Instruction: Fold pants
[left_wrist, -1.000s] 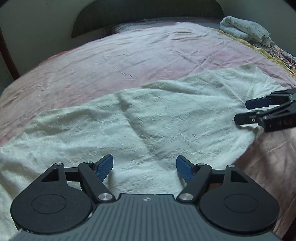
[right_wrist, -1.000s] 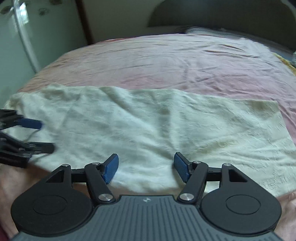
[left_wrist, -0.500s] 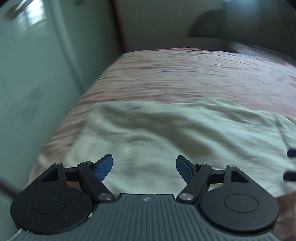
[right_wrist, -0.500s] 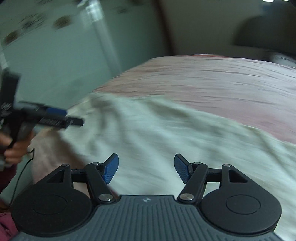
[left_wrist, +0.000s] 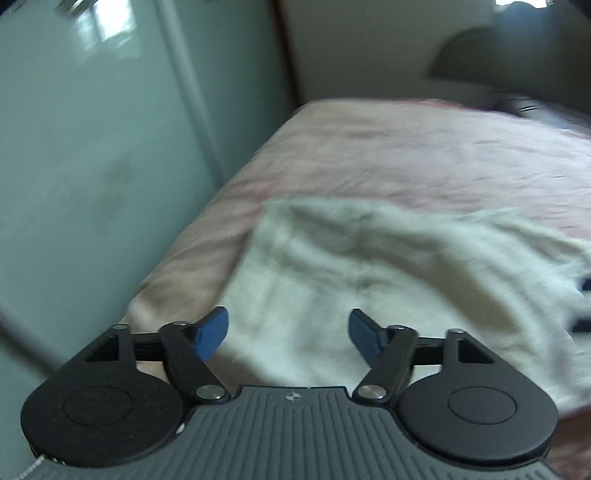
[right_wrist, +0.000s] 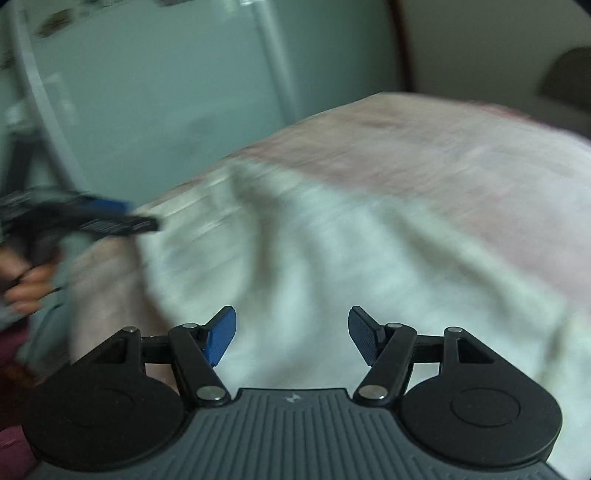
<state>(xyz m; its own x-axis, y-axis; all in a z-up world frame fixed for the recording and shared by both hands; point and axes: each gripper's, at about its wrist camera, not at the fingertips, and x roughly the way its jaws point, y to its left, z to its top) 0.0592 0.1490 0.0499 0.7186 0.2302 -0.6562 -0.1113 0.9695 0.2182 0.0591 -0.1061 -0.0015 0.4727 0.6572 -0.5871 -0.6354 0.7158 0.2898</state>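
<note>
Cream cloth: the pants lie spread and rumpled on the bed, over its near part, one end just short of the bed's side edge that faces the wardrobe.
Bed: covered by a pink sheet, creased; the bare sheet shows beyond the pants and along the strip between the pants and that side edge.
Wardrobe: the pale green wardrobe stands beside the bed, past the end of the pants; its front reflects a window.
Left gripper: the left gripper hangs over the bed's near edge, by the end of the pants nearest the wardrobe. Its jaws are opening, the blue pads stand wide apart, and nothing is between them; the cloth is seen lower down, beyond the pads, not touched.
Right gripper: the right gripper hangs over the middle of the pants, farther from the wardrobe than the left. Its jaws stand apart with nothing clamped; the cloth lies under and beyond the pads without contact that can be seen.
Cross view: from the right wrist the left gripper shows blurred at the bed's side, its tips just beside the pants' end, held by a hand.
Headboard: a dark arched headboard stands at the bed's far end, well apart from the pants.
Sharpness: both views are smeared, so the seams and waistband of the pants cannot be told.
</note>
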